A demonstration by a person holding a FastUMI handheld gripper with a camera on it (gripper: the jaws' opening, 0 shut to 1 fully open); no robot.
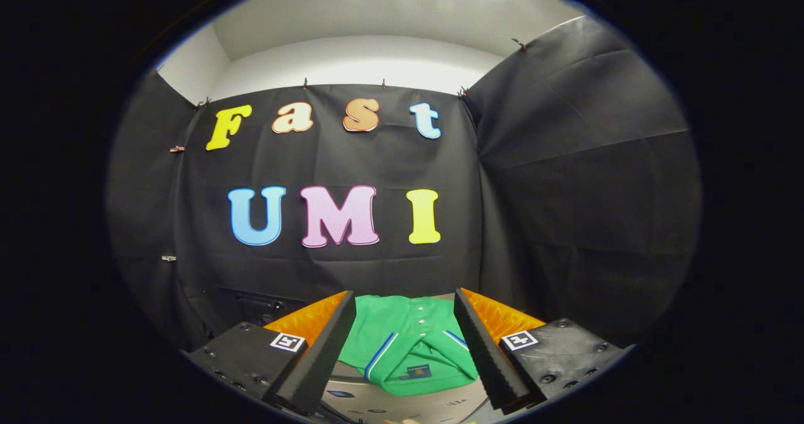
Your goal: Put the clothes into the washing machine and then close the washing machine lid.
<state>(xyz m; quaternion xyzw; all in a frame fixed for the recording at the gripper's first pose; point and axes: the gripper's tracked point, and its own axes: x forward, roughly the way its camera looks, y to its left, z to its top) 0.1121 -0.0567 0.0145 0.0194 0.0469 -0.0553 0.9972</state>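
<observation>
**Gripper spread, shirt between the fingers, nothing gripped**

- Tool: your gripper (402,342) stands with its two fingers wide apart. The ribbed black pads (323,355) face each other across the gap; orange backing shows behind each pad, and each black finger block carries a small square marker.
- Garment: a green polo shirt (411,345) lies folded in the gap between your fingers and reaches a little beyond their tips. You can see its collar with white and blue trim, a row of pale buttons up the placket, and a small dark tag near the collar. Neither pad presses on it.
- Surface: the shirt rests on a pale grey surface (364,399) with faint dark markings; whether this is the washing machine's top cannot be told.
- Surroundings: black cloth wall (565,191) beyond the shirt.
</observation>
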